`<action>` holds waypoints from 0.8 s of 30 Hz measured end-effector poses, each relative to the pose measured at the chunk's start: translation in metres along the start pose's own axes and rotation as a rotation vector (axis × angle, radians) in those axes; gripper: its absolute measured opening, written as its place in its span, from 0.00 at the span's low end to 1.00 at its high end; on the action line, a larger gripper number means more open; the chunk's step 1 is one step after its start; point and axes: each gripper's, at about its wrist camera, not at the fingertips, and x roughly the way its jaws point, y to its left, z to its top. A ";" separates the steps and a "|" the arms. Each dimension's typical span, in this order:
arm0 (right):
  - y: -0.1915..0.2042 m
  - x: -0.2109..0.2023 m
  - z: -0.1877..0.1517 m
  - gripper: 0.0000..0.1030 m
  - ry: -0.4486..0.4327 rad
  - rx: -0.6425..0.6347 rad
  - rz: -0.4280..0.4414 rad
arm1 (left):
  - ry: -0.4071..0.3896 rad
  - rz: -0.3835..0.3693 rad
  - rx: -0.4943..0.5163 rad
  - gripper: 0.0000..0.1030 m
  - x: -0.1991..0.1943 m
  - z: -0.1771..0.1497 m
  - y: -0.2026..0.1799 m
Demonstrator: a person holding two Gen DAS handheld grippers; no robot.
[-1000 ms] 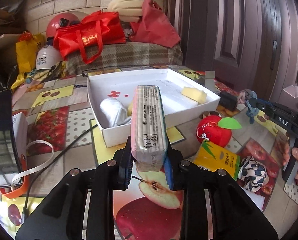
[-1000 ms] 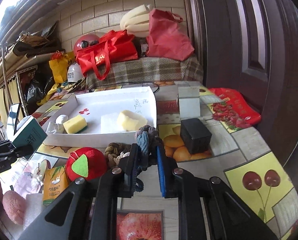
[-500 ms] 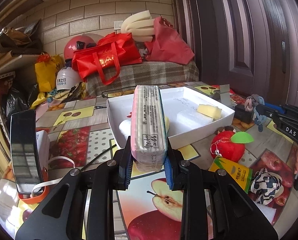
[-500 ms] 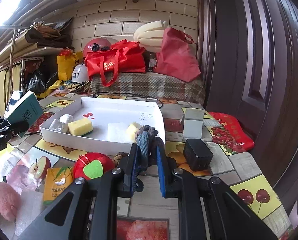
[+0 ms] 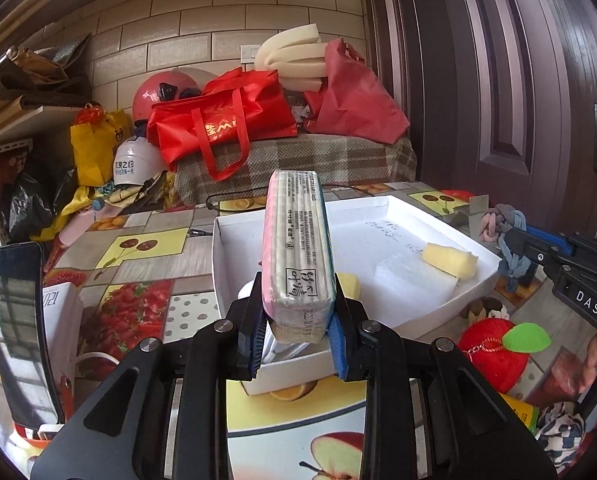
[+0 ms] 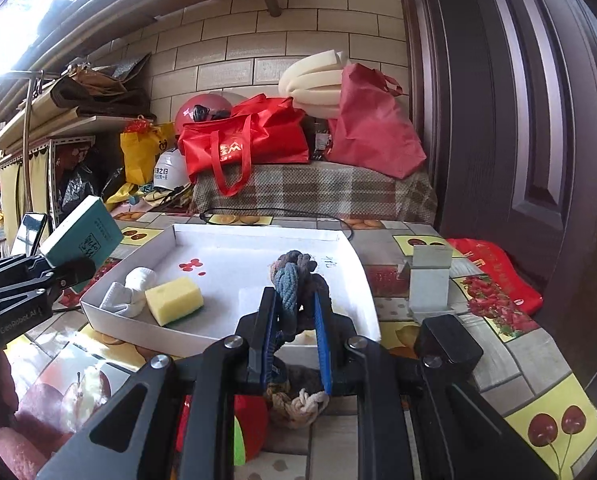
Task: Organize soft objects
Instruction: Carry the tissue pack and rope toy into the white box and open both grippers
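My left gripper (image 5: 296, 344) is shut on a tissue pack (image 5: 296, 256) and holds it raised over the near corner of the white box (image 5: 394, 204). My right gripper (image 6: 294, 340) is shut on a knotted rope toy (image 6: 294, 284), lifted just in front of the white box's (image 6: 258, 234) near edge. The box holds a yellow sponge (image 6: 174, 300), a white sock (image 6: 132, 294), a clear pad (image 5: 414, 280) and a yellow foam piece (image 5: 450, 260). The left gripper (image 6: 38, 280) with the pack shows in the right wrist view; the right gripper (image 5: 538, 248) shows in the left wrist view.
A red plush apple (image 5: 494, 354), a yellow packet (image 5: 518, 412) and a patterned cloth ball (image 5: 558, 436) lie on the table right of the box. A black block (image 6: 446, 344) and a grey stand (image 6: 430, 280) sit at the right. A phone (image 5: 18, 328) stands at left.
Both grippers have risen and moved toward the white box, each still holding its object. The rope toy now hangs clear of the table.
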 end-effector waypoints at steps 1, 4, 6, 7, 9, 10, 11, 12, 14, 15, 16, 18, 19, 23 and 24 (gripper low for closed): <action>0.001 0.004 0.002 0.17 0.001 -0.004 0.008 | 0.001 0.000 0.004 0.25 0.003 0.002 -0.001; 0.004 0.019 0.006 0.17 0.003 -0.011 0.018 | -0.007 0.006 0.021 0.25 0.014 0.007 -0.005; 0.005 0.029 0.010 0.17 0.008 -0.011 0.026 | 0.000 0.010 0.024 0.25 0.025 0.011 -0.006; 0.005 0.035 0.011 0.17 0.011 -0.011 0.027 | 0.006 0.012 0.018 0.25 0.030 0.012 -0.005; 0.006 0.045 0.014 0.17 0.020 -0.009 0.037 | 0.019 0.015 0.000 0.25 0.041 0.016 -0.002; 0.006 0.049 0.015 0.17 0.024 -0.008 0.041 | 0.025 0.020 -0.011 0.25 0.047 0.017 0.000; 0.007 0.054 0.016 0.17 0.029 -0.008 0.047 | 0.030 0.022 -0.019 0.25 0.051 0.019 0.001; 0.008 0.059 0.018 0.17 0.034 -0.010 0.054 | 0.034 0.024 -0.025 0.25 0.056 0.020 0.002; 0.010 0.067 0.020 0.17 0.043 -0.014 0.063 | 0.040 0.032 -0.026 0.25 0.062 0.022 0.000; 0.011 0.071 0.021 0.17 0.049 -0.017 0.067 | 0.041 0.033 -0.022 0.25 0.064 0.023 -0.001; 0.013 0.075 0.022 0.17 0.054 -0.020 0.071 | 0.043 0.033 -0.014 0.25 0.067 0.024 -0.003; 0.014 0.082 0.024 0.17 0.069 -0.020 0.074 | 0.057 0.026 0.004 0.25 0.071 0.025 -0.007; 0.014 0.086 0.024 0.20 0.081 -0.019 0.077 | 0.077 0.021 0.010 0.27 0.075 0.025 -0.008; 0.008 0.086 0.023 0.63 0.086 0.009 0.065 | 0.091 0.050 -0.021 1.00 0.078 0.024 -0.002; 0.006 0.083 0.023 0.78 0.069 0.020 0.053 | 0.078 0.057 -0.036 1.00 0.075 0.025 0.000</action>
